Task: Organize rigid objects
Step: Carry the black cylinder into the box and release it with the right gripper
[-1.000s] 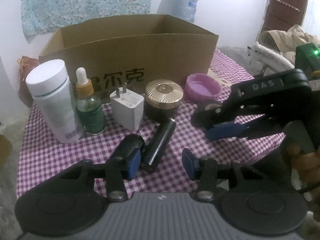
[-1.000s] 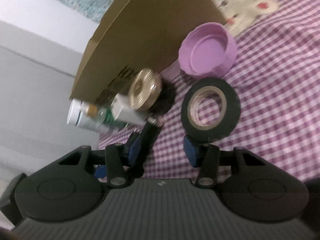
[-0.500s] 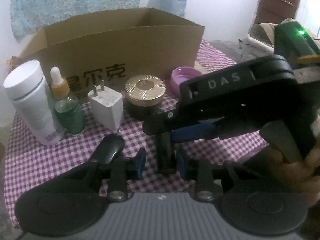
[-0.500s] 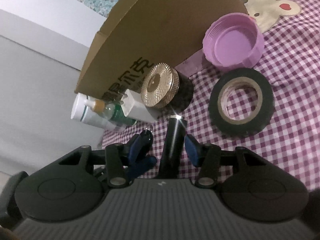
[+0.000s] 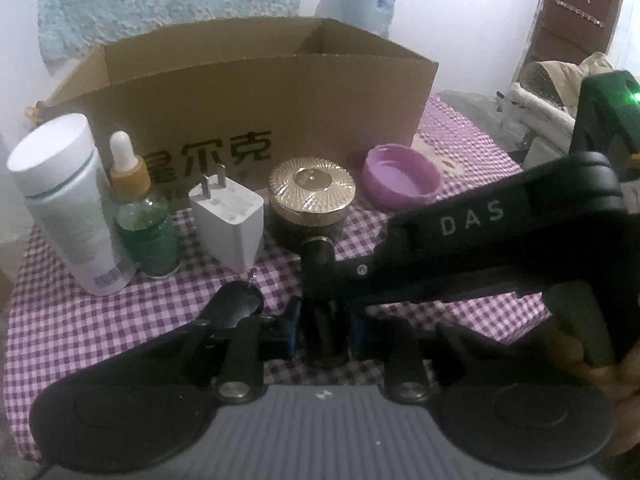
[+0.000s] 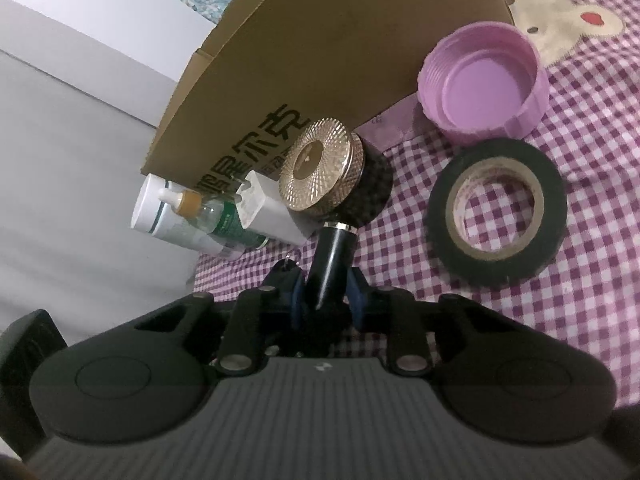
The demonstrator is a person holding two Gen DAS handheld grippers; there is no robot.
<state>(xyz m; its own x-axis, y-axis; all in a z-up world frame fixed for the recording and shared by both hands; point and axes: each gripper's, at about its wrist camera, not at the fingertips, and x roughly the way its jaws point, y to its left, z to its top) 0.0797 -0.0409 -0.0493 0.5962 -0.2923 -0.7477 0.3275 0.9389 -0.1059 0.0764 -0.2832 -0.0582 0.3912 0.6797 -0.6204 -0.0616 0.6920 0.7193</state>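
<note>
Black tube: it lies on the purple checked tablecloth, right between the blue pads of my left claw, in front of the row of toiletries.
Left claw: narrow now, jaws have just been closing, both pads press on the tube's near end. I have it.
Right claw: also narrowed, jaws have just been closing, pads clamp the same tube further along. In the left view its black body, marked DAS, comes in from the right and crosses over the tube.
Tube, long axis: in the left view it runs straight away from me, near end under my fingers, far end with the gold ring just short of the gold-lidded jar.
Tube, pointing: in the right view the silver-ringed tip aims up and slightly right at that jar; whether the tip touches the jar I cannot tell.
Neighbours left of the tube: white charger plug, prongs up; green dropper bottle; white cylinder bottle, all upright.
Neighbours right: purple cap lying open side up, black tape roll flat just in front of it, well apart from the tube.
Behind it all: open cardboard box, printed front facing me.
Right edge of left view: part of a hand on the right claw's grip.
</note>
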